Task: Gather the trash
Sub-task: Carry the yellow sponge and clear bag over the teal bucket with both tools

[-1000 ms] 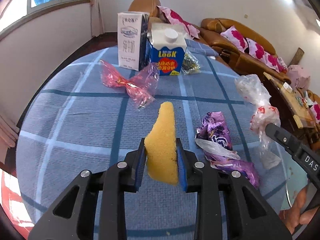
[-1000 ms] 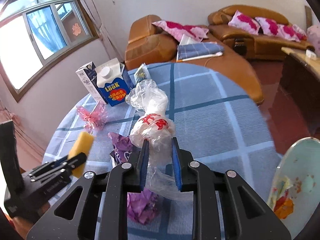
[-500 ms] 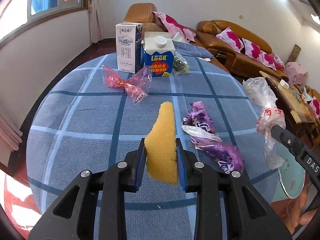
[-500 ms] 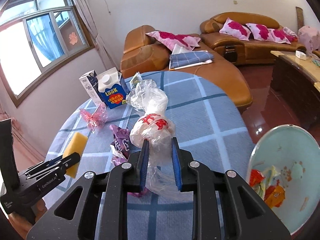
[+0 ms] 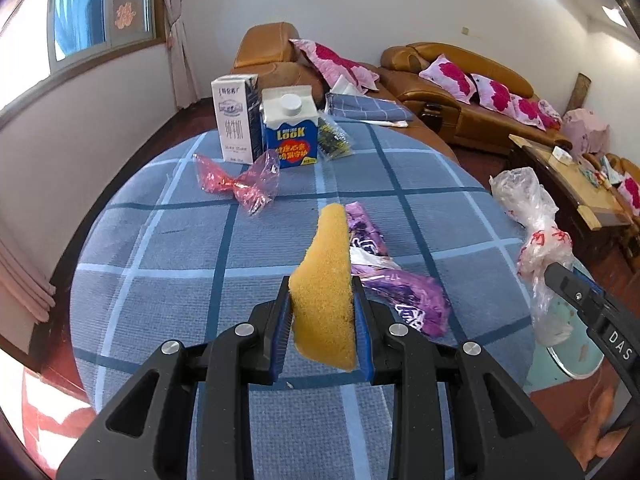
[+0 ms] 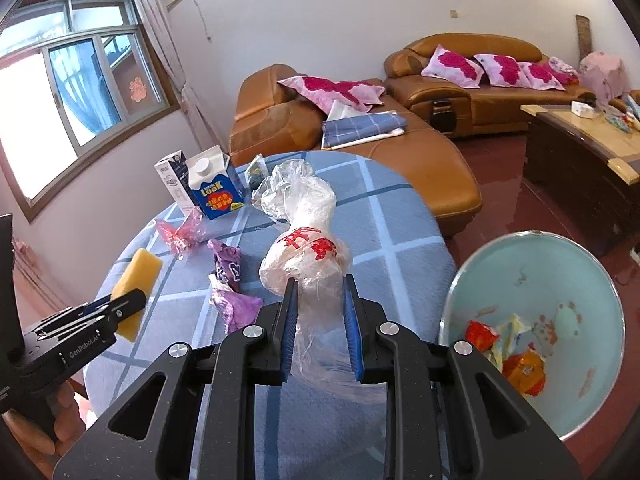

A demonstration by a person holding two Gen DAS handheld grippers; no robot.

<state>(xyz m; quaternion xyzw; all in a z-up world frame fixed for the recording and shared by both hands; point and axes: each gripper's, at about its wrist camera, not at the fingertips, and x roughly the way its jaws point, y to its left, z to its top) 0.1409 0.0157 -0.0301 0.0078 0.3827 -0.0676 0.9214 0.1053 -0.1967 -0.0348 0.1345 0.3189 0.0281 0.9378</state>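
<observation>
The right tool [image 6: 319, 320] is clenched on a crumpled clear plastic bag with red print [image 6: 306, 248], whose long axis runs forward along the fingers with its loose tail hanging below them. The left tool [image 5: 323, 330] is clenched on a yellow sponge wedge [image 5: 326, 284], held on edge with its narrow end pointing away. What matters for the coming move is the pale blue round bin [image 6: 532, 272], which stands off the right edge of the desk [image 5: 168, 248] and lower than its top, to the right of the right tool; wrappers already lie in it. The right hand is the nearer one, and the room between bag and bin looks free, so I judge the bag should go in first; the sponge must cross the desk's near right corner behind it. A purple foil wrapper [image 5: 396, 280], a pink cellophane wrapper [image 5: 240, 180] and two cartons [image 5: 268, 124] at the far edge are left on the blue checked cloth.
</observation>
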